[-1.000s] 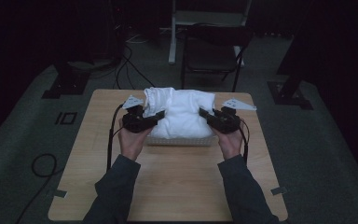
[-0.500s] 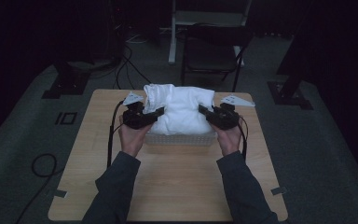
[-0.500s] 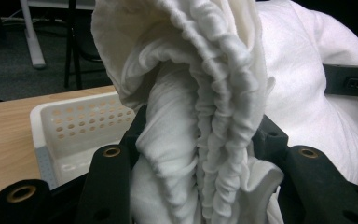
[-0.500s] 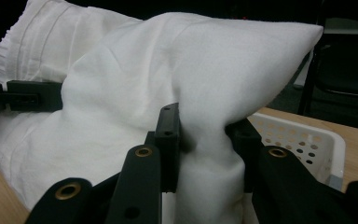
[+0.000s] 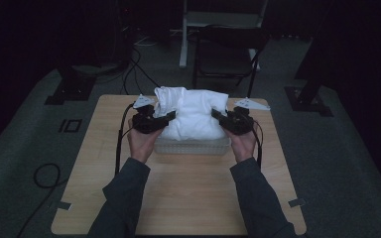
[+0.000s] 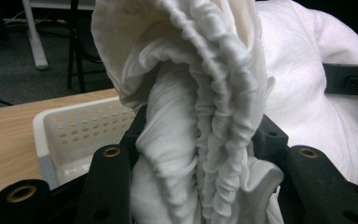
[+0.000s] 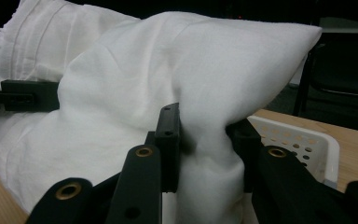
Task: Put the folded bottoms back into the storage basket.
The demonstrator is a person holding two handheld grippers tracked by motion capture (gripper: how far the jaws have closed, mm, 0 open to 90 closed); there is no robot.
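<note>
White cloth (image 5: 193,116) bulges crumpled above perforated basket (image 5: 191,146), gathered edge ruffled.

A bright white, gathered cloth bundle (image 5: 192,114) fills a white perforated plastic basket (image 6: 81,133) dotted with small holes, on a pale wood-grain tabletop (image 5: 188,193); black grippers, dark grey sleeves.

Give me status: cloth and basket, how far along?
Done: both grippers are clamped on the white cloth, the left gripper on its gathered edge, the right gripper on a fold. In hand: the bundle is held over the white perforated basket on the table. Left: whether it is going in or coming out cannot be told.
</note>
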